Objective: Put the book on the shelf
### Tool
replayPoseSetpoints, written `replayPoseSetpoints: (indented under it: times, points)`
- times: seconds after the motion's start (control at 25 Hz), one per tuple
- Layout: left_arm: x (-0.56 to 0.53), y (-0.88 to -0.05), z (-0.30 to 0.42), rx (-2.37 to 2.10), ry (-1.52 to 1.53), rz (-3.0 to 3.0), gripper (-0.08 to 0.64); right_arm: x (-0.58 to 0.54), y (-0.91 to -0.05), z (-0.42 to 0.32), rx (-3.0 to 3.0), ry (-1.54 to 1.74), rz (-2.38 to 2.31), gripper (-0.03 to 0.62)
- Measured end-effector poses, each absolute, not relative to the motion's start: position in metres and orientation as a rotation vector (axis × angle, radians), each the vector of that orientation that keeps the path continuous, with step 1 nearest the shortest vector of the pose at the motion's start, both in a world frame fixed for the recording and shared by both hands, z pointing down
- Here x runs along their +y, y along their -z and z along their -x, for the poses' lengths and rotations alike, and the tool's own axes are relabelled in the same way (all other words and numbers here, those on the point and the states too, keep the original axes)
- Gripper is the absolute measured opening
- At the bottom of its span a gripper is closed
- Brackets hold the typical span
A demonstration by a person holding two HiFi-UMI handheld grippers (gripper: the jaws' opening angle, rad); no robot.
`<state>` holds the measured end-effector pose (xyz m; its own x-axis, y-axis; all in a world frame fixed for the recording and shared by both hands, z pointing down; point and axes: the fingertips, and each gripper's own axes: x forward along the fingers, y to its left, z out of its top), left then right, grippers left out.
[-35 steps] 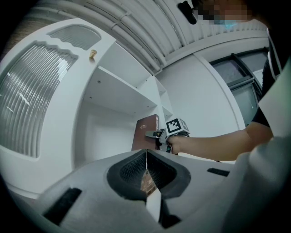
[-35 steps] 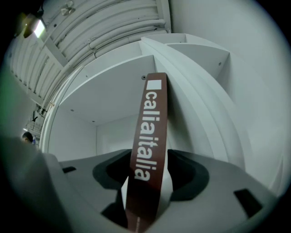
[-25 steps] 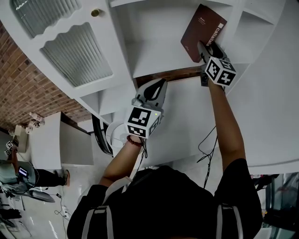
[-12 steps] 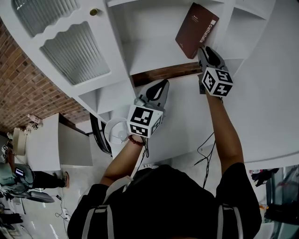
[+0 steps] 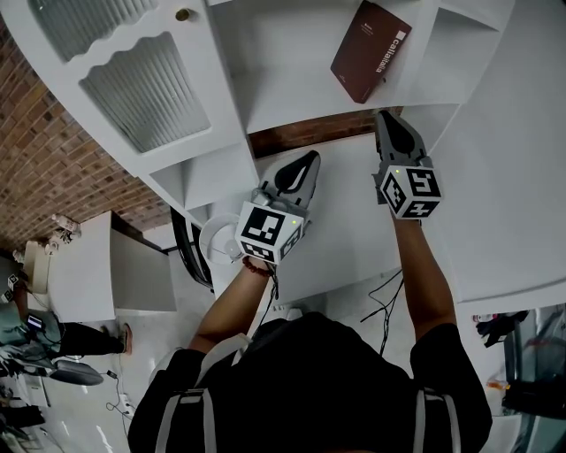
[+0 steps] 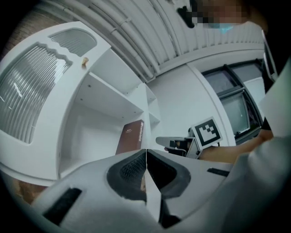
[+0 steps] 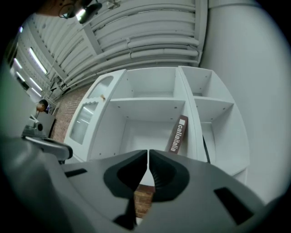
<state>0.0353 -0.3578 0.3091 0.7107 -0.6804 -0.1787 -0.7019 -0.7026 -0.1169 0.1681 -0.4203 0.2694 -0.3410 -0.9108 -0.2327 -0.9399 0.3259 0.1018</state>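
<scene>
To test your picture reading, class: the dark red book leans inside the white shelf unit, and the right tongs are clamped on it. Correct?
No. The right tongs are not clamped on the dark red book: they have just closed on nothing, clear of it, as the right gripper view shows. The book does lean inside the white shelf unit.

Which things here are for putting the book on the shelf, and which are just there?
For the job:
book, leaning inside the shelf
white shelf
right hand-held gripper, jaws just closed, nothing between them

Just there:
left hand-held gripper, shut and empty
ribbed-glass door
knob
brick wall
</scene>
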Motion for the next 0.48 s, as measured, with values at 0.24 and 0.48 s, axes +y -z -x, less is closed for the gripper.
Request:
replayPoseSetpoints:
  times: [0.24,0.48]
  points:
    - [-0.332,-0.311,-0.040,1.023,-0.204,2.710,0.020,-0.370,-0.281,-0.154,2.480,-0.412,1.682,0.035]
    - [-0.323,-0.327,-0.036,1.057,-0.200,2.762,0.020,-0.337,-0.289,-0.153,2.485,-0.379,1.648,0.035]
